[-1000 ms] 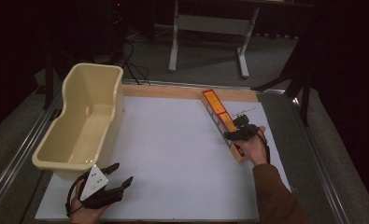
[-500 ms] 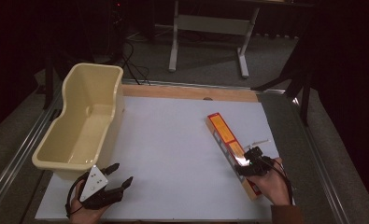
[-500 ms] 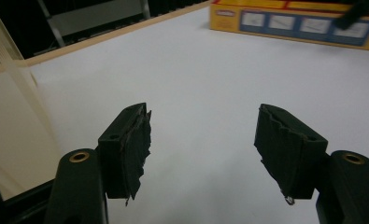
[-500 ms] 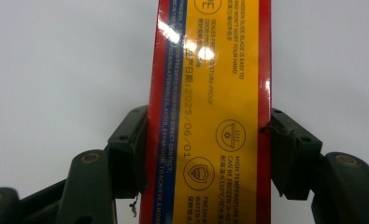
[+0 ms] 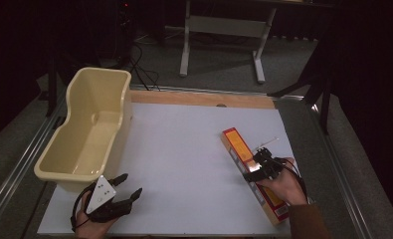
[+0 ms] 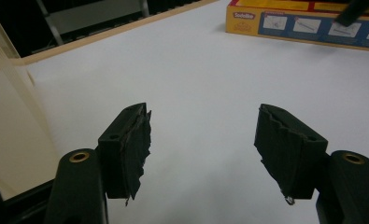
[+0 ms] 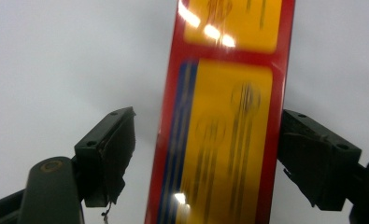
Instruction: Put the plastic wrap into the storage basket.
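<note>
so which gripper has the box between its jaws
The right gripper: its open jaws straddle the long red and yellow box, with a gap at the left pad. The left gripper, near the tub, is open over bare table.

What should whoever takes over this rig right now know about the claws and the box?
Right claw: over the long red and yellow box, jaws just opened, standing either side of it with a gap at the left jaw; nothing gripped.
Left claw: open and empty, resting on the white table by the near end of the cream tub.
Box lies flat at the table's right side, dragged nearer to the person and now let go.
Tub holds nothing.
Left: probably regrip the box and move it to the tub.
</note>
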Available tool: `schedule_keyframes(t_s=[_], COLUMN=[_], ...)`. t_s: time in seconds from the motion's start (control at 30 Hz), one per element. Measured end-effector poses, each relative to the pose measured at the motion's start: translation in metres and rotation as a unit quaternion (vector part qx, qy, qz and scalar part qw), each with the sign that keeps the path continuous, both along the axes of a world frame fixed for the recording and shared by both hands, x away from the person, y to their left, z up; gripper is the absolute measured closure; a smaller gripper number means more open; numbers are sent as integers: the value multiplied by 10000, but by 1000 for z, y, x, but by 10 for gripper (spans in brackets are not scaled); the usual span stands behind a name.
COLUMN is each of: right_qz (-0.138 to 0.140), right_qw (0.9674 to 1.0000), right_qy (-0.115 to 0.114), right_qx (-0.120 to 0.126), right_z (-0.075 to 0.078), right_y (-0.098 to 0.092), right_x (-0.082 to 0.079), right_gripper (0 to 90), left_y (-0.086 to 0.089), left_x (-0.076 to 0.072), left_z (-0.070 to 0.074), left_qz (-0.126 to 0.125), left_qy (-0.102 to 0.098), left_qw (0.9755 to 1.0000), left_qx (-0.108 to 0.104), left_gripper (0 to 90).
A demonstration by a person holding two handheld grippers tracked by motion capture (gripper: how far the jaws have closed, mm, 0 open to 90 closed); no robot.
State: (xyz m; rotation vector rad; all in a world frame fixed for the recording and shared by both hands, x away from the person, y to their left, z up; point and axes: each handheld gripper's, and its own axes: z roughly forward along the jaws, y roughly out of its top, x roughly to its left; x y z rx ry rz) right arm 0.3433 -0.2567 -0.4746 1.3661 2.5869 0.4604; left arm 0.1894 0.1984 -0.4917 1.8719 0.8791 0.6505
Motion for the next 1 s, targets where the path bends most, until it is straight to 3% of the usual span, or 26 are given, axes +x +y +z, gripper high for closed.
schedule_keyframes(t_s=[0.13,0.2,0.23,0.27,0.47,0.5,0.53,0.6,0.8,0.93,1.0], right_qz=[-20,-9,-15,-22,-185,-185,-228,-283,-483,-689,-671], right_qw=[9991,9987,9971,9963,9919,9919,9899,9887,9871,9822,9815], right_qy=[319,363,554,595,1088,1088,1264,1401,1521,1735,1773], right_qx=[-285,-365,-520,-625,-631,-631,-592,-458,-126,190,267], right_z=[-9,-10,-14,-15,-15,-15,-14,-13,-12,-12,-12], right_y=[12,14,18,19,18,18,16,12,3,-3,-4], right_x=[22,25,31,33,43,43,48,51,53,51,51], right_gripper=[247,262,318,345,376,376,383,390,396,398,398], left_y=[1,1,1,1,1,1,1,1,1,1,1], left_x=[0,0,0,0,0,0,0,0,0,0,0], left_z=[0,0,0,0,0,0,0,0,0,0,0], left_qz=[-10,-8,-8,-8,-7,-7,-6,-2,-5,2,4], left_qy=[11,4,-3,-3,0,0,-4,-6,-4,-13,-15], left_qw=[10000,10000,10000,10000,10000,10000,10000,10000,10000,10000,10000], left_qx=[-4,-3,-8,-8,-4,-4,-3,-3,-2,-9,-8], left_gripper=[352,352,352,352,352,352,352,352,352,352,352])
